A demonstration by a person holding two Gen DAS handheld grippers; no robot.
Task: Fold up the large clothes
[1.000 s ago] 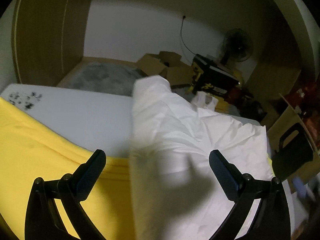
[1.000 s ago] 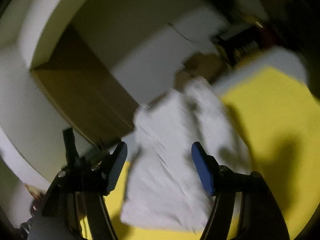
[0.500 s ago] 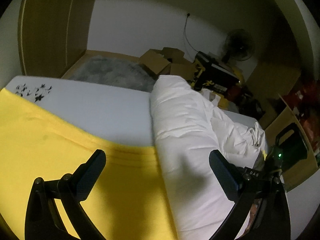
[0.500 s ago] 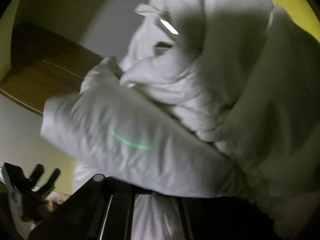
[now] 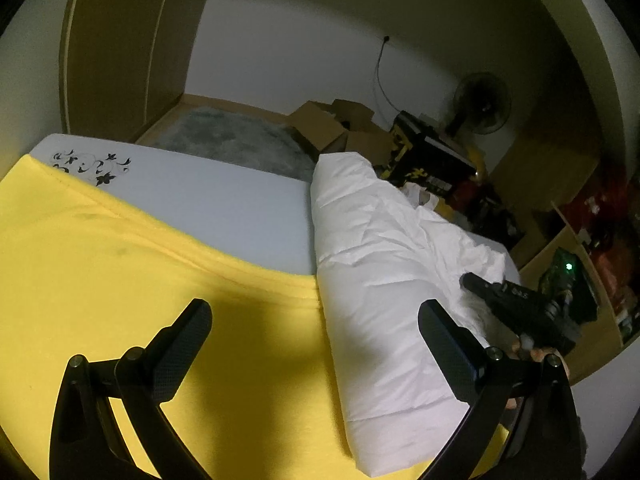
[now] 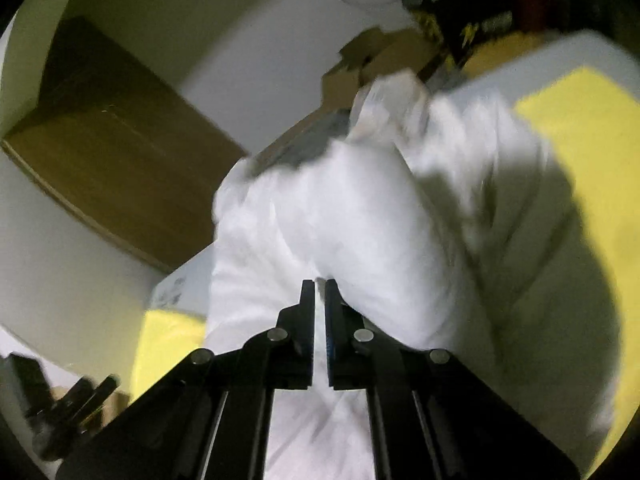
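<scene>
Tools at work over a bed: the right tool (image 6: 319, 292) is clamped on a pinch of the white padded garment (image 5: 384, 280), its jaws having just closed, with fabric caught between them. Beside the garment, the left tool (image 5: 316, 320) hangs with jaws spread wide and nothing in them. The garment lies in a long roll on the yellow sheet (image 5: 120, 280), one end reaching toward the cardboard boxes (image 5: 332, 124) beyond the bed. The step looks like gathering an edge for a fold; next, the gripped edge likely needs carrying across the garment while the free tool steadies it.
</scene>
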